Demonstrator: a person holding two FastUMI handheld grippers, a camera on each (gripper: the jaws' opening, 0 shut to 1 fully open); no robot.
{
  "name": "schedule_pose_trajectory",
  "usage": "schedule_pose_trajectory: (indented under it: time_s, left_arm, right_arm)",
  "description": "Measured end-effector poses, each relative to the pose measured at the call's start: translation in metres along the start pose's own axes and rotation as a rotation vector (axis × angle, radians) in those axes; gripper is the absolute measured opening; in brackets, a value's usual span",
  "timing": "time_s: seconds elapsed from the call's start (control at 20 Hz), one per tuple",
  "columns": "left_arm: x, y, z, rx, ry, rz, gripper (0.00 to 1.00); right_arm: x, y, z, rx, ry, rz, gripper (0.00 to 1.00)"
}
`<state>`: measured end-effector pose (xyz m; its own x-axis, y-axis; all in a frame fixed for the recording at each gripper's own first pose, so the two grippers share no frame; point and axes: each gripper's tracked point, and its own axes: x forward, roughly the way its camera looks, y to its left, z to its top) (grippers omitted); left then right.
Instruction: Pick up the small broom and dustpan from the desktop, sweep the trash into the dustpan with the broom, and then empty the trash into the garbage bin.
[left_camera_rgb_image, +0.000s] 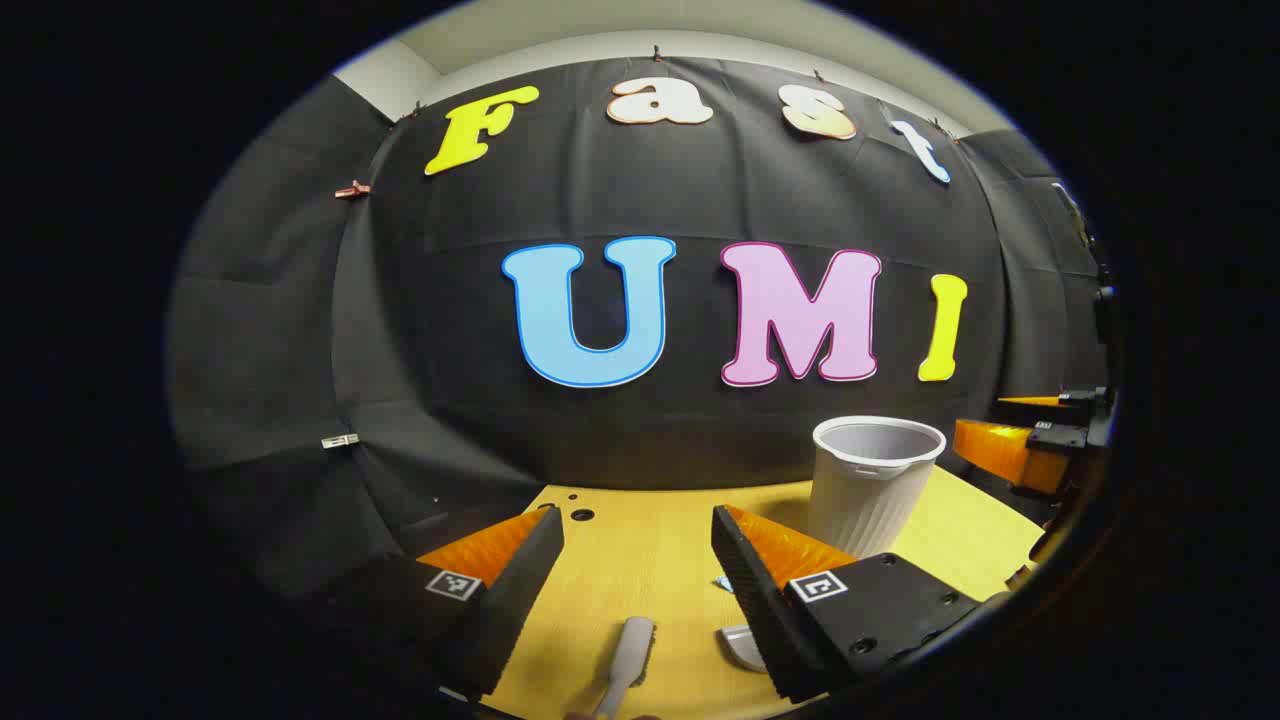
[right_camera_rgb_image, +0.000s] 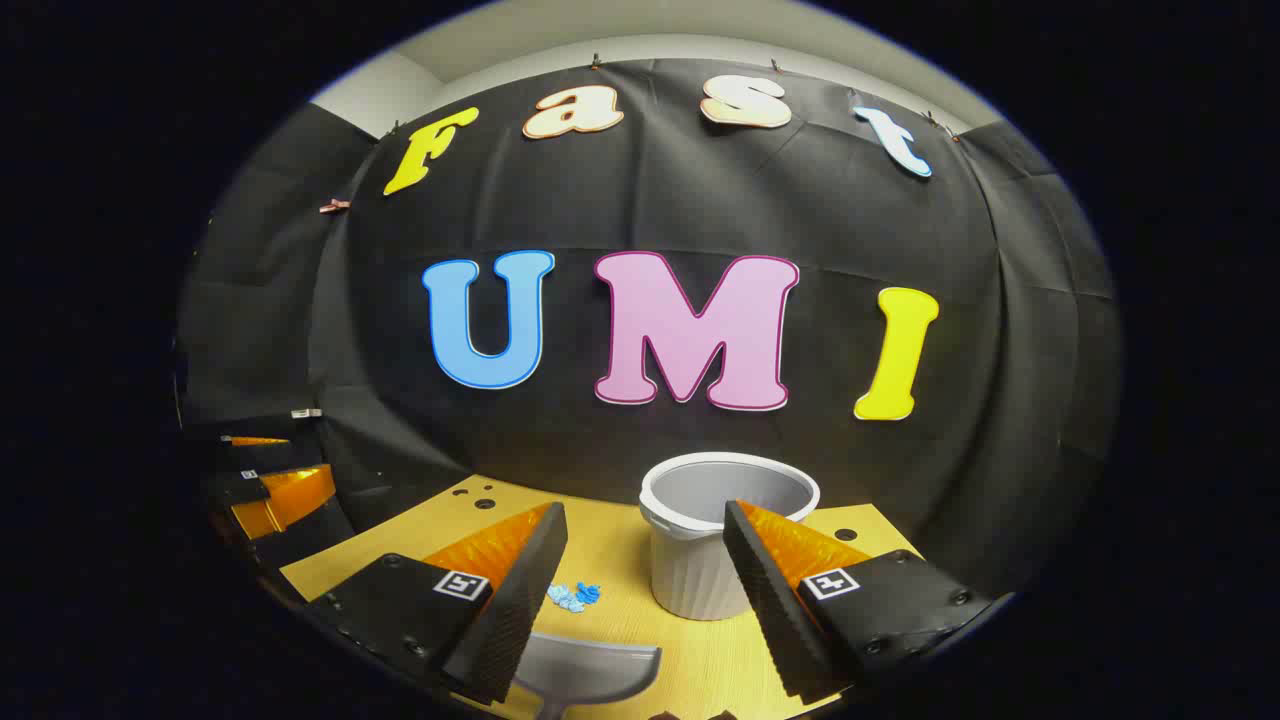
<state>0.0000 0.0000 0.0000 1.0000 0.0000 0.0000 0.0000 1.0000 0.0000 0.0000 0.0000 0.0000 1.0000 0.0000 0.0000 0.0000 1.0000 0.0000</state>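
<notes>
1. In the left gripper view the left gripper (left_camera_rgb_image: 637, 540) hangs over the wooden desktop (left_camera_rgb_image: 650, 545) with its jaws spread wide and nothing between them; the bare wood shows through the gap.
2. Below that gap lies the small broom (left_camera_rgb_image: 628, 665), a pale grey piece pointing away from the camera; its near end is cut off at the bottom edge, so which part is handle and which is bristle cannot be told.
3. Just right of the broom a grey curved bit of the dustpan (left_camera_rgb_image: 738, 648) peeps out from behind the right-hand finger; the rest of it is hidden by that finger.
4. The garbage bin (left_camera_rgb_image: 873, 485), a ribbed pale tub with an open top, stands upright on the desktop beyond the right-hand finger; its lower left side is covered by the finger.
5. At the far right edge of that view the right gripper (left_camera_rgb_image: 1020, 430) shows, partly cut off and distorted.
6. In the right gripper view the right gripper (right_camera_rgb_image: 645, 545) also has its jaws parted and grips nothing.
7. The dustpan (right_camera_rgb_image: 590, 672) lies flat at the bottom between the fingers; its near part is cropped.
8. The trash (right_camera_rgb_image: 573, 596), small blue scraps, lies on the wood between dustpan and garbage bin (right_camera_rgb_image: 700, 560), just beside the left-hand finger; their exact shape is too small to make out.
9. The left gripper (right_camera_rgb_image: 265, 480) sits at the far left edge, dim and partly cut off.
</notes>
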Motion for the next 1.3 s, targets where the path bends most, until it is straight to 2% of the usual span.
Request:
schedule_pose_trajectory:
  time_s: [0.15, 0.3, 0.55, 0.9, 1.1, 1.3]
  left_arm:
    - [0.001, -0.009, 0.000, -0.004, 0.016, -0.012, 0.96]
    - [0.001, -0.018, -0.005, 0.011, 0.020, -0.062, 0.96]
    - [0.002, -0.020, -0.025, 0.002, 0.077, -0.113, 0.96]
    - [0.007, -0.005, -0.050, -0.010, 0.152, -0.136, 0.96]
    - [0.014, 0.005, -0.077, -0.003, 0.248, -0.147, 0.96]
    - [0.017, 0.012, -0.130, -0.009, 0.412, -0.161, 0.96]
  right_arm:
    - [-0.003, -0.005, -0.010, 0.011, 0.027, 0.018, 0.98]
    - [-0.008, -0.010, -0.018, 0.021, 0.045, -0.022, 0.98]
    - [-0.012, -0.002, -0.031, 0.026, 0.085, -0.027, 0.97]
    - [-0.017, 0.006, -0.044, 0.030, 0.129, -0.033, 0.98]
    - [-0.013, 0.013, -0.054, 0.035, 0.169, -0.023, 0.98]
    - [-0.008, 0.016, -0.066, 0.033, 0.206, -0.017, 0.98]
